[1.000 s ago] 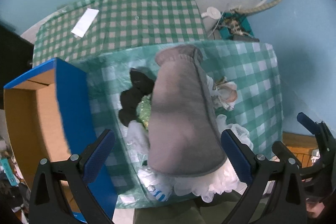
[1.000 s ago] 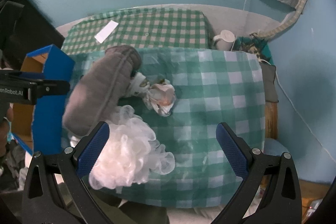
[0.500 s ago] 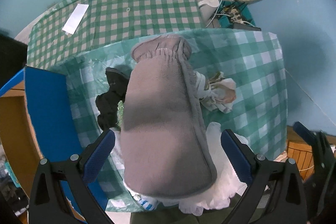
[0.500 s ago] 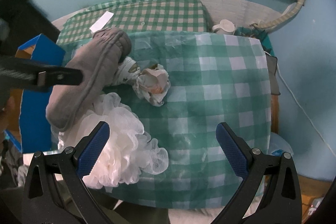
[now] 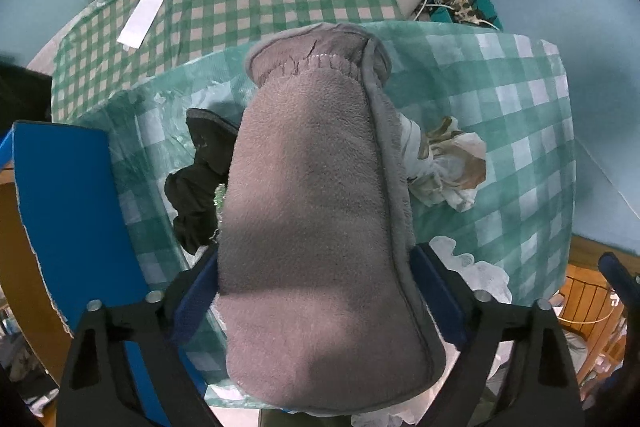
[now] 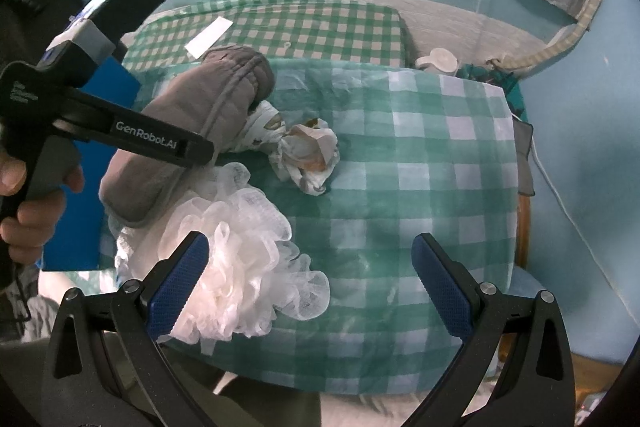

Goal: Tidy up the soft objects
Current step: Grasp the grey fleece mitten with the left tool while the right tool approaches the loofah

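A green-and-white checked cloth covers the tabletop (image 6: 420, 187), and the soft things are heaped toward its left side. A white mesh bath pouf (image 6: 244, 251) lies at the near edge, a crumpled patterned cloth (image 6: 308, 155) sits just beyond it near the middle, and a black garment (image 5: 198, 187) is bunched on the far side of the pile, beside the blue wall of a cardboard box (image 5: 76, 219) standing at the tabletop's left edge. Behind the tabletop a second surface under a smaller green check carries a white paper slip (image 5: 144, 13), and a white kettle (image 6: 436, 61) stands on the floor by the blue wall.

The left hand-held gripper (image 5: 316, 291) has its blue pads pressed against both sides of a grey fleece mitten (image 5: 316, 195), which it holds lifted over the pile, the gathered cuff pointing away from the gripper and the rounded end hanging back toward it. The mitten fills much of the left wrist view and hides most of the pouf beneath.

The right hand-held gripper (image 6: 308, 287) hangs over the near edge of the tabletop with its fingers spread wide and nothing between them; its left finger (image 6: 176, 287) overlaps the pouf in that view, though contact cannot be judged.
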